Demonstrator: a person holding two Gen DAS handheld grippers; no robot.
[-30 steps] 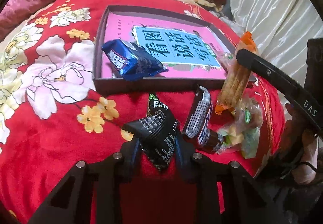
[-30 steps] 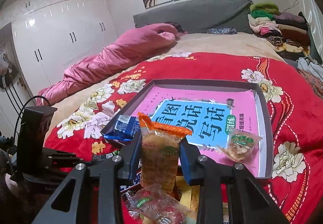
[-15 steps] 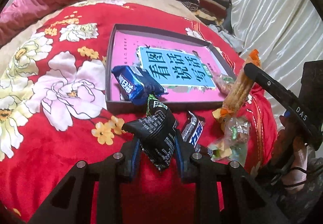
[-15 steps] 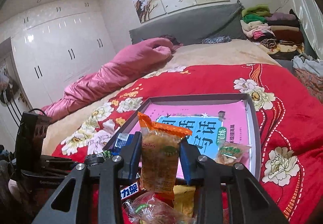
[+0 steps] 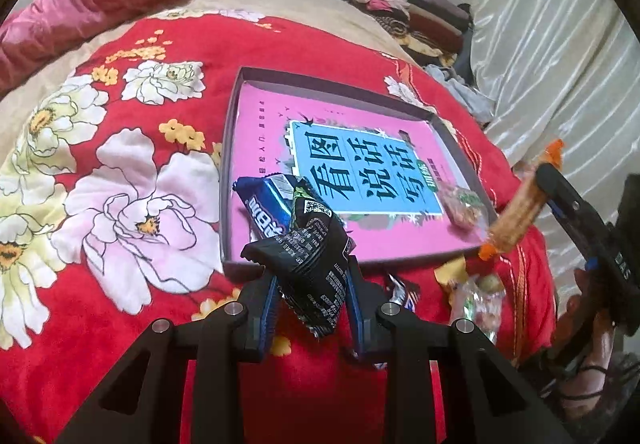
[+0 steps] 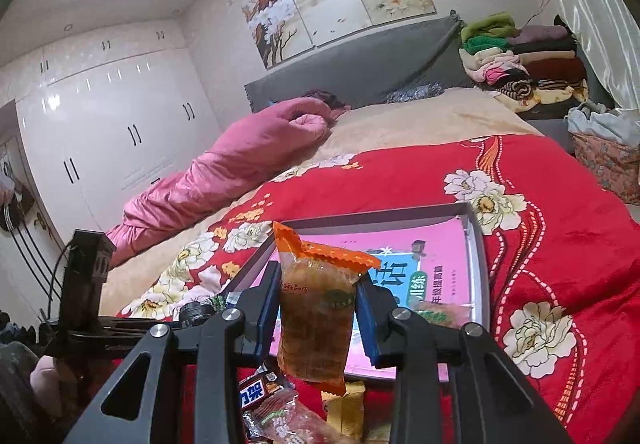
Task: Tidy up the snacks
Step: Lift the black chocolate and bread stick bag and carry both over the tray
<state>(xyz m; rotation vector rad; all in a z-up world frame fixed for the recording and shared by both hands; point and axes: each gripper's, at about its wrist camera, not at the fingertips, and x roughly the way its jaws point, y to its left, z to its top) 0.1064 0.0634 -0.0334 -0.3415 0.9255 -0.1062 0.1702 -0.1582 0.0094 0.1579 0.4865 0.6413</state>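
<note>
Crinkly black snack packet (image 5: 310, 264) sits clamped mid-body in the left gripper (image 5: 310, 298), near the tray (image 5: 230, 148); the right gripper (image 6: 318, 318) grasps an orange-topped packet (image 6: 316, 308). Both look light, soft, probably slippery.

A bed (image 6: 560, 212) under a red flowered blanket (image 5: 120, 284) filled the room, with a pink quilt (image 6: 224, 172) bunched along it. White wardrobes (image 6: 120, 124) lined one wall, a flower painting (image 6: 336, 0) hung above the grey headboard (image 6: 360, 68), folded clothes (image 6: 520, 60) were stacked beside pale curtains (image 5: 552, 56).
</note>
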